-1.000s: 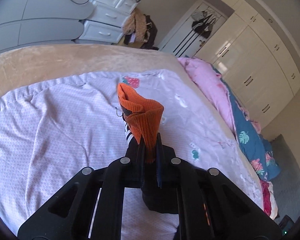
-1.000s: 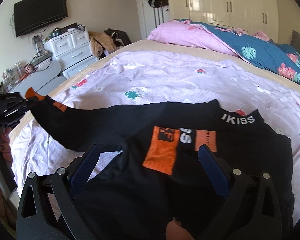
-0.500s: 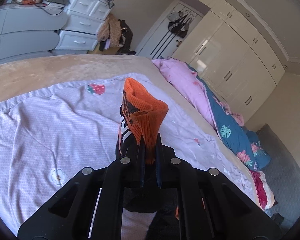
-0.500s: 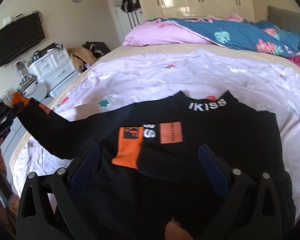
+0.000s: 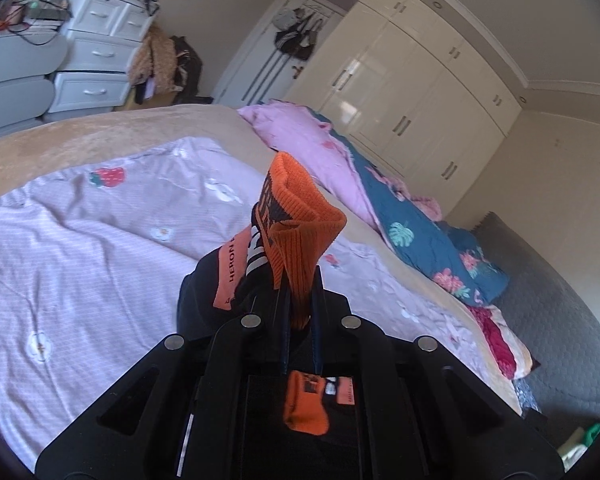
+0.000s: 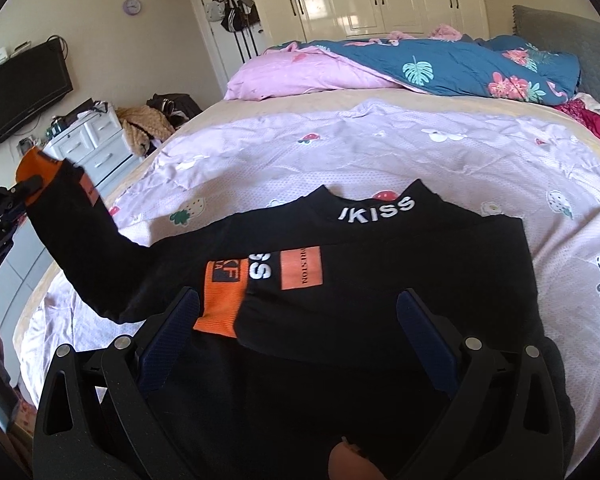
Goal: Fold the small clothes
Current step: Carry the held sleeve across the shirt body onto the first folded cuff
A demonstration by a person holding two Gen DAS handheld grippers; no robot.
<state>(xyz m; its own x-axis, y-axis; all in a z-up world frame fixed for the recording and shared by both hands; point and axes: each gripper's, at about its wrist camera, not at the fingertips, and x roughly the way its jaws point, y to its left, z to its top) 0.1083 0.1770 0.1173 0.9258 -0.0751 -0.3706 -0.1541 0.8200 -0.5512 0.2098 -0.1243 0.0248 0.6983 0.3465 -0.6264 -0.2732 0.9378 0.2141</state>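
The left gripper (image 5: 299, 312) is pinching the orange cuff (image 5: 300, 216), lifting that sleeve so it can fold over. The black top (image 6: 380, 280) is lying mid-frame on the bed sheet (image 6: 340, 152). The right gripper (image 6: 298, 336) is hanging wide above it, holding nothing.

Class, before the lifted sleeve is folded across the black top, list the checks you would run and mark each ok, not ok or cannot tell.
1. Left gripper jaws shut on the orange ribbed cuff: ok.
2. Lifted black sleeve off the bed, free to swing: ok.
3. Other sleeve's orange cuff already folded onto the chest: ok.
4. Right gripper jaws open, holding nothing: ok.
5. Black long-sleeved top flat on the lilac printed sheet: ok.
6. Hem smooth: cannot tell.
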